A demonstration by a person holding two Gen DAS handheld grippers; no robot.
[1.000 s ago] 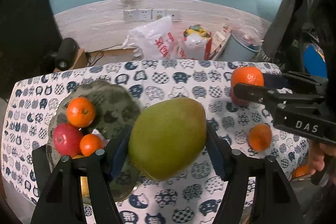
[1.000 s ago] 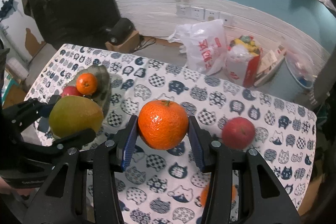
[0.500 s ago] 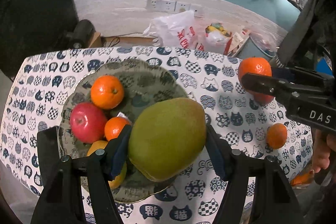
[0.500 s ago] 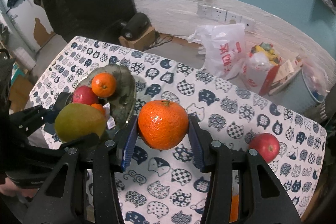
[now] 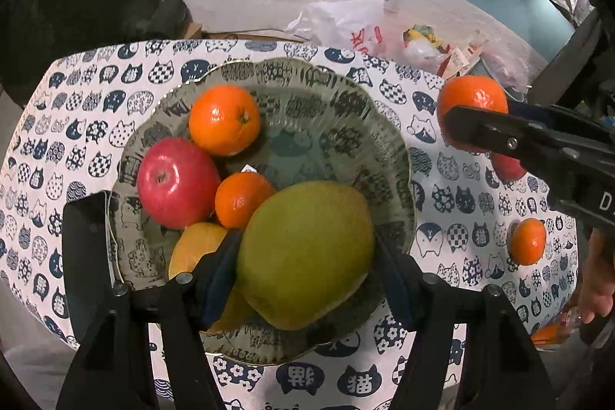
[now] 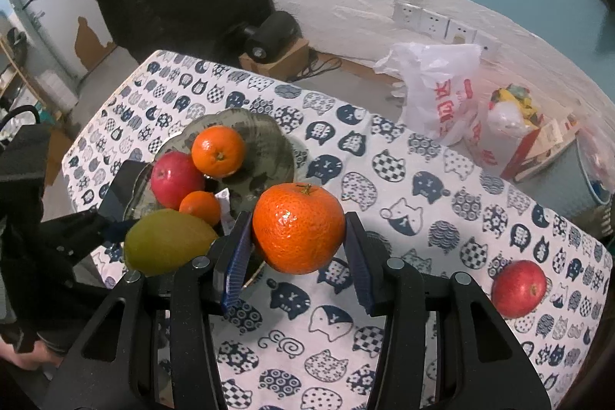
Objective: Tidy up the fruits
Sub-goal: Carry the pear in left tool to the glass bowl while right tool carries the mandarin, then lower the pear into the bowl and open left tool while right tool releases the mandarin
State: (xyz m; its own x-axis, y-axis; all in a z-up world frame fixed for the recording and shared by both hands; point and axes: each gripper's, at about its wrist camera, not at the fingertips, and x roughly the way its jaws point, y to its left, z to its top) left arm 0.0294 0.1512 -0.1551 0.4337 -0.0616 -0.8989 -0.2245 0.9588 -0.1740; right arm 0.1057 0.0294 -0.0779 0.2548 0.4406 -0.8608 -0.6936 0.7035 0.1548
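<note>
Two tools: both are loaded, each pinching one fruit.
Left tool [image 5: 305, 252]: its blue pads press on a large green-yellow mango [image 5: 305, 252], smooth-skinned and oval, held over the near part of the plate.
Right tool [image 6: 298, 248]: its blue pads press on a big mandarin [image 6: 299, 228], bright orange with pitted skin and a short stem on top, held above the table just right of the plate.
Plate [image 5: 346, 110]: clear glass with a scalloped rim; the cat print shows through it.
Fruit on the plate: a red apple [image 5: 177, 182] at the left, an orange mandarin [image 5: 225, 120] behind it, a smaller mandarin [image 5: 242, 198] beside the apple, and a yellow fruit [image 5: 196, 248] partly hidden behind the left pad.
Fruit on the table: a small mandarin [image 5: 527, 241] and a second red apple [image 6: 519, 289], both well apart from the plate.
Table [image 6: 423, 187]: covered by a white cloth printed with navy cat heads, some bearing Chinese characters.
Writing: white letters beginning "D" on the right tool's body, cut off at the frame edge; red Chinese characters on a white plastic bag [image 6: 442, 95] on the floor beyond the table, too crumpled to read.
</note>
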